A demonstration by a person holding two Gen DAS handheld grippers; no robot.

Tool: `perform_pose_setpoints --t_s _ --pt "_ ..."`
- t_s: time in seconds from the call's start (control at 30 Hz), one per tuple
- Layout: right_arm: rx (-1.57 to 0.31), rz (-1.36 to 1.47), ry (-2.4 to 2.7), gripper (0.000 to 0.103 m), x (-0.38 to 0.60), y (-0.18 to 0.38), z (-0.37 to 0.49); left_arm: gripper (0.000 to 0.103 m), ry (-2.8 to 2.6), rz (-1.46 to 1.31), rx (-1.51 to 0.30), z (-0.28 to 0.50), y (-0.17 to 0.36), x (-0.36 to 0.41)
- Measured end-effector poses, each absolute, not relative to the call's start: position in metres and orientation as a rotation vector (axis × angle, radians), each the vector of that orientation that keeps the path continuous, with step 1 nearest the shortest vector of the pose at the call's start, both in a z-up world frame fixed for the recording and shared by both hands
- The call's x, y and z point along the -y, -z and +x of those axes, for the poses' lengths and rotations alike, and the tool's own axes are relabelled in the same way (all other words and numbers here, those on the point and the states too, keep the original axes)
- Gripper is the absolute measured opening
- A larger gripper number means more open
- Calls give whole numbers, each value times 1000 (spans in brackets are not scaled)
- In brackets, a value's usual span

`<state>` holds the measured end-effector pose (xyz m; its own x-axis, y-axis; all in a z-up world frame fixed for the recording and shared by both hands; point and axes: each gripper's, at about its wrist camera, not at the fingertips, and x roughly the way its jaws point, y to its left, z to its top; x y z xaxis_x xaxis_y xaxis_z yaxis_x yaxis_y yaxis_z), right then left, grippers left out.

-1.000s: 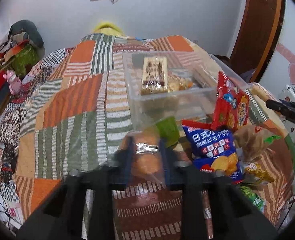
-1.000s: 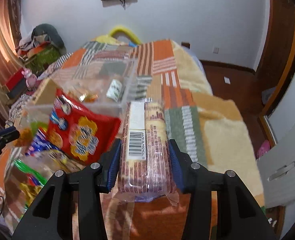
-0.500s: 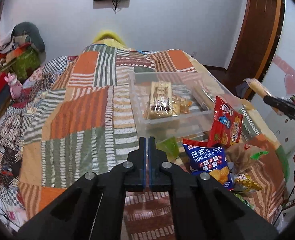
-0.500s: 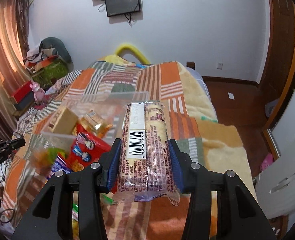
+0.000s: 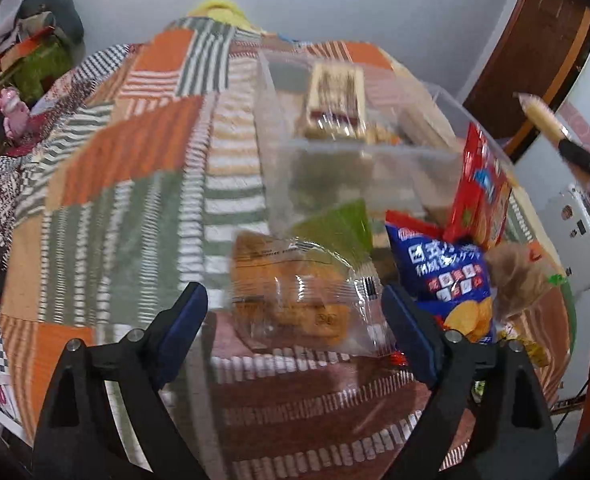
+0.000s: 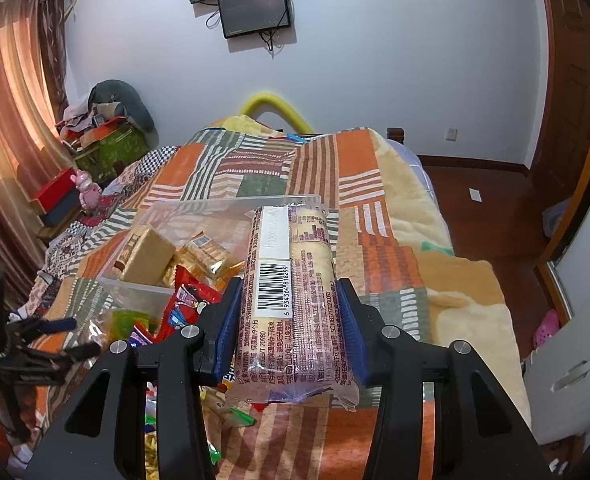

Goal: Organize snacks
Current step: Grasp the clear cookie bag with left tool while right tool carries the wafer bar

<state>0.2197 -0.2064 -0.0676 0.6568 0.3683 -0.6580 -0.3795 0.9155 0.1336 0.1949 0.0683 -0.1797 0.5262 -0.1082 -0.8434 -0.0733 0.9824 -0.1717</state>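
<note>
My left gripper (image 5: 295, 320) is open, its jaws on either side of a clear bag of orange pastries (image 5: 295, 292) that lies on the bed. Behind it stands a clear plastic box (image 5: 359, 168) holding a brown biscuit pack (image 5: 335, 100). My right gripper (image 6: 289, 320) is shut on a long biscuit pack with a barcode (image 6: 291, 296), held up above the bed, short of the box (image 6: 215, 216). The left gripper shows at the left in the right wrist view (image 6: 55, 336).
A red chip bag (image 5: 483, 192), a blue chip bag (image 5: 451, 276), a green packet (image 5: 339, 224) and more snack bags lie right of the pastries on the patchwork blanket (image 5: 135, 184). The bed's right edge drops to a wooden floor (image 6: 491, 220).
My left gripper was shut and empty half a second ago; it has opened and dropped around the pastry bag. My right gripper has lifted the biscuit pack higher.
</note>
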Motion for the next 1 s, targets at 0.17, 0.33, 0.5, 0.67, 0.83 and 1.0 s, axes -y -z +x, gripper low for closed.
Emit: perform_pose_setpoints --t_s 0.17,0.33,0.5,0.67,0.83,1.0 --pt "-750 -13 -424 43 209 68 221 92 -14 -129 -1014 198 193 -57" --pt "-753 -10 -429 42 207 69 223 84 -47 -92 -1018 202 205 -57" --pt "-750 -4 -436 43 203 69 226 52 -61 -137 -1000 198 205 -73" --pt "-745 2 -440 43 200 68 232 51 -76 -131 -957 188 187 -81" --pt "-739 -5 -441 42 194 68 237 51 -64 -126 -865 184 147 -82" --pt "-739 -7 -444 43 187 69 246 51 -29 -123 -786 195 112 -74"
